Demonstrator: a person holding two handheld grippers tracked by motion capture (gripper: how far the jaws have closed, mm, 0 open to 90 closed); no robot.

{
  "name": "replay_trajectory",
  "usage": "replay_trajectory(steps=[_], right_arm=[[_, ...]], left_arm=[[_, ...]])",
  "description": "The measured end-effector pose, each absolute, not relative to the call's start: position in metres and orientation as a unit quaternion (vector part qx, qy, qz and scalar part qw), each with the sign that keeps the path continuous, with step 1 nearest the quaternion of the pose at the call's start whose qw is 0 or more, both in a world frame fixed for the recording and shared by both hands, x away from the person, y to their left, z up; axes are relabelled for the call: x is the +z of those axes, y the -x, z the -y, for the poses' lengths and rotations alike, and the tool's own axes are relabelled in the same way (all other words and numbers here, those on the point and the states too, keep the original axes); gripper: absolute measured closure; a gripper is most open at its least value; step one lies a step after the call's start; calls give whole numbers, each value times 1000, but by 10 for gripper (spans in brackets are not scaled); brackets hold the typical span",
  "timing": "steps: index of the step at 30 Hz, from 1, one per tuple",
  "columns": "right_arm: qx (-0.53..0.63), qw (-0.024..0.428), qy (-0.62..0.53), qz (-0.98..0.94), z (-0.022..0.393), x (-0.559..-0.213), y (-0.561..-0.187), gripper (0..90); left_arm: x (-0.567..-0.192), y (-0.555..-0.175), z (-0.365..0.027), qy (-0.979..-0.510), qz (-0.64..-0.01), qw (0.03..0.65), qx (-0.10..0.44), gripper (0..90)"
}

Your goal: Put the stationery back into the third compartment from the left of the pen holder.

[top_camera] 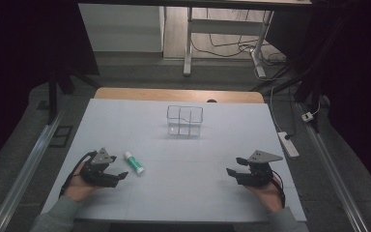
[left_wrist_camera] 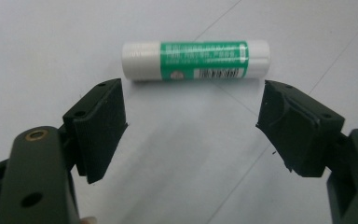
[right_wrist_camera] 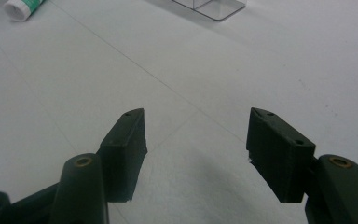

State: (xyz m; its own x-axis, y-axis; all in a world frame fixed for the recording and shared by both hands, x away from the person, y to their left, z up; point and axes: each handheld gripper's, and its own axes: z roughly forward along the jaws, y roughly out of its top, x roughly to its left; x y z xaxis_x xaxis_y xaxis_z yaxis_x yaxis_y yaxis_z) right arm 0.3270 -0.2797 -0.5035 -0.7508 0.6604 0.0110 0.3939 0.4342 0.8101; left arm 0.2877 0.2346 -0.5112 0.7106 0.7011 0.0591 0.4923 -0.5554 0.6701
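Observation:
A glue stick [top_camera: 134, 162] with a green label and white ends lies flat on the white table. In the left gripper view the glue stick [left_wrist_camera: 196, 59] lies crosswise just beyond the tips of my left gripper [left_wrist_camera: 192, 114], whose jaws stand wide apart with nothing between them. From above, the left gripper [top_camera: 117, 174] rests on the table at the left, just short of the stick. My right gripper [top_camera: 235, 166] sits at the right of the table, well away from the stick. Its jaws [right_wrist_camera: 196, 128] are apart over bare table.
A clear box with compartments [top_camera: 185, 121] stands in the middle of the table toward the far side; its corner [right_wrist_camera: 212, 7] shows in the right gripper view. A power strip [top_camera: 288, 144] lies on the floor beyond the table's right edge.

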Motion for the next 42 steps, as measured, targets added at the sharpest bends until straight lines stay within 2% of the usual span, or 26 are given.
replay_trajectory(steps=[11, 18, 42], right_arm=[[428, 153, -318, -832, 282, -505, -326, 358], [418, 150, -313, -840, 280, -506, -326, 356], [407, 144, -312, -847, 279, -510, -328, 348]], left_arm=[[-482, -315, -230, -914, -239, 276, 176, 239], [-472, -335, -225, -934, -187, 258, 164, 246], [-475, -372, -213, -970, -67, 198, 124, 270]])
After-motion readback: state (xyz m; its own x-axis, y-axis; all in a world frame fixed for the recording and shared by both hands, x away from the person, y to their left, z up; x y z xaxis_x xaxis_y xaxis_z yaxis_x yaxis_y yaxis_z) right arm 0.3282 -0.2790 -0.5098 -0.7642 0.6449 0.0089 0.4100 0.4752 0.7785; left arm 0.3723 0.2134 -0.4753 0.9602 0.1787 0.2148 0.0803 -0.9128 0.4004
